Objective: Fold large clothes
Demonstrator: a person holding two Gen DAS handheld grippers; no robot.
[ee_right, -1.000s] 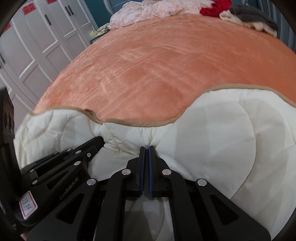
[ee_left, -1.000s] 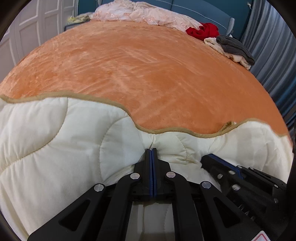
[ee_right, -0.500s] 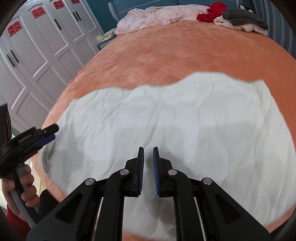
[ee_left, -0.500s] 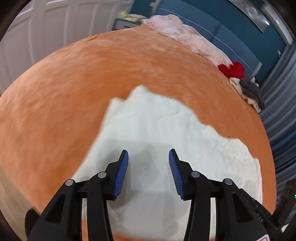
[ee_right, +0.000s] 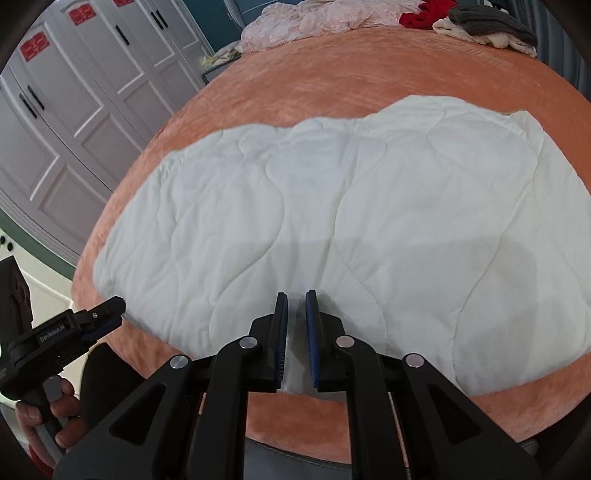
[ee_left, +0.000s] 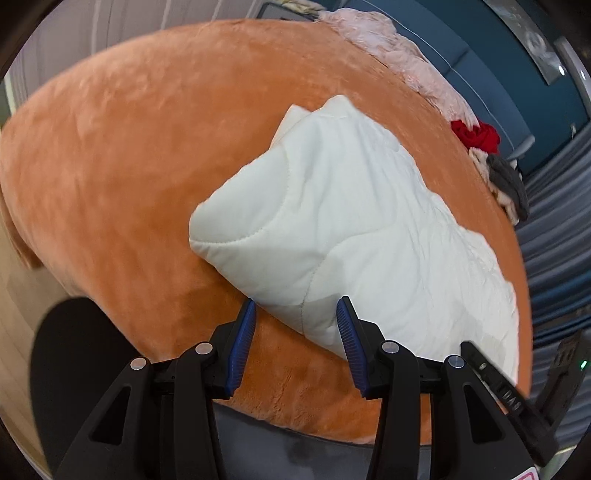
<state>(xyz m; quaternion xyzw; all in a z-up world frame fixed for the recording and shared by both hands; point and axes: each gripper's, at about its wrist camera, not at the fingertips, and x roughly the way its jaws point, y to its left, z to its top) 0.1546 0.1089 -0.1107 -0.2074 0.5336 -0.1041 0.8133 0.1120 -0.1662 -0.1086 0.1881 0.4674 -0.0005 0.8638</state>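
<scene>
Left wrist view: left gripper (ee_left: pixel 295 321) jaws wide apart, nothing between the blue pads, hanging just off the near corner edge of the white quilt (ee_left: pixel 351 229). Quilt lies folded on the orange bedspread (ee_left: pixel 129 166), flat, quilted stitching visible, one short end nearest this gripper. Black part of the other gripper pokes in at lower right of this view.

Right wrist view: right gripper (ee_right: pixel 296 332) jaws only slightly apart, narrow gap, pads not pressing on anything; quilt (ee_right: pixel 369 206) near edge shows under and behind the tips but is not pinched. Quilt spreads wide across the near half of the bed, long edge toward the person. Left gripper (ee_right: pixel 92 317) seen at lower left of this view, beside the quilt's left corner, held by a hand (ee_right: pixel 55 413) on its handle.

Far end of bed: pink bedding (ee_right: pixel 314 18) bunched up, red garment (ee_right: pixel 421 14), grey and cream clothes pile (ee_right: pixel 487 26) near the far right corner, well apart from the quilt. White wardrobe doors (ee_right: pixel 74 92) on the left side of the room. Blue-grey curtain (ee_left: pixel 554 240) to the right.
</scene>
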